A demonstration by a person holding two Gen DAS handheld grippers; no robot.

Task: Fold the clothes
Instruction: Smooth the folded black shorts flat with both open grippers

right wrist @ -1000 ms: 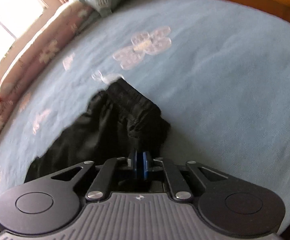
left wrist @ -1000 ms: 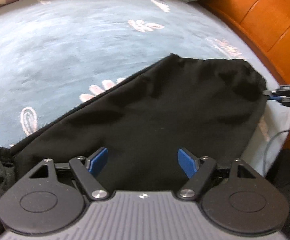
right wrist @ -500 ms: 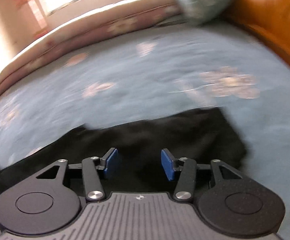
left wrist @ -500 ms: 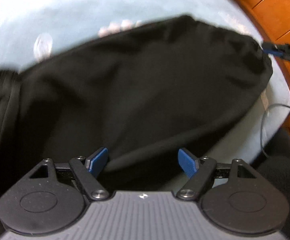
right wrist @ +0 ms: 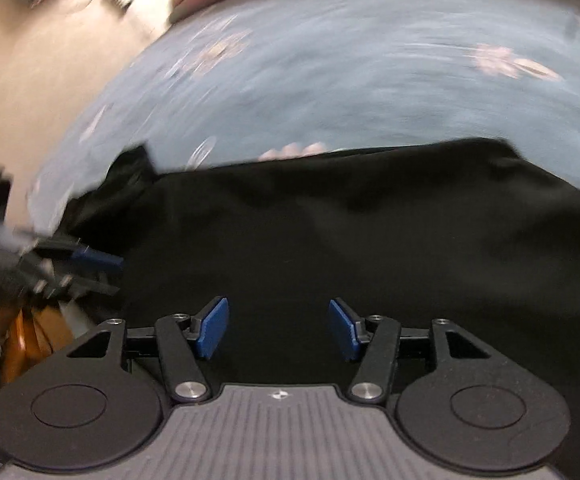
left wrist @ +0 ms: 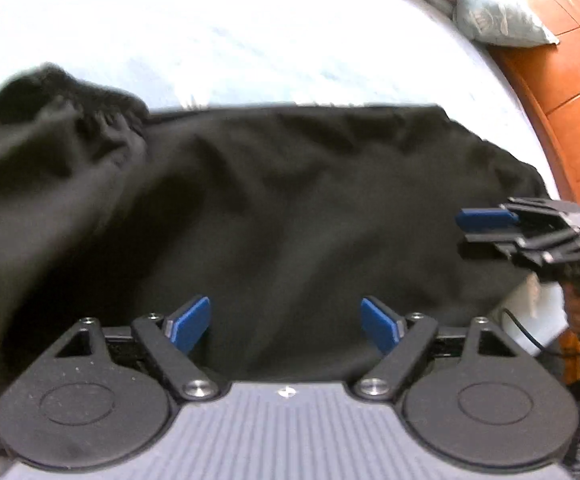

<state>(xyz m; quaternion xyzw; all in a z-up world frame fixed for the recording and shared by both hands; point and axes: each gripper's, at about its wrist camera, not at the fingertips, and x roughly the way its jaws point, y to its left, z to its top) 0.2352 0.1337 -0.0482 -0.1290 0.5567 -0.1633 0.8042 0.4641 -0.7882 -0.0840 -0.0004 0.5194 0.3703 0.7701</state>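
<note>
Black trousers lie folded across the blue bed — the right gripper has just let go, jaws opening, empty — left gripper jaws wide, so another fold looks next.

A blue flowered bedspread, wooden headboard, small pillow.

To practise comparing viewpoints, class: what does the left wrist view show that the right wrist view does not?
Only the left wrist view shows the wooden headboard and pale cushion. Only the right wrist view shows the beige wall. Both show the black garment on the floral bedspread, with the left gripper and right gripper open, the right having just opened.
</note>
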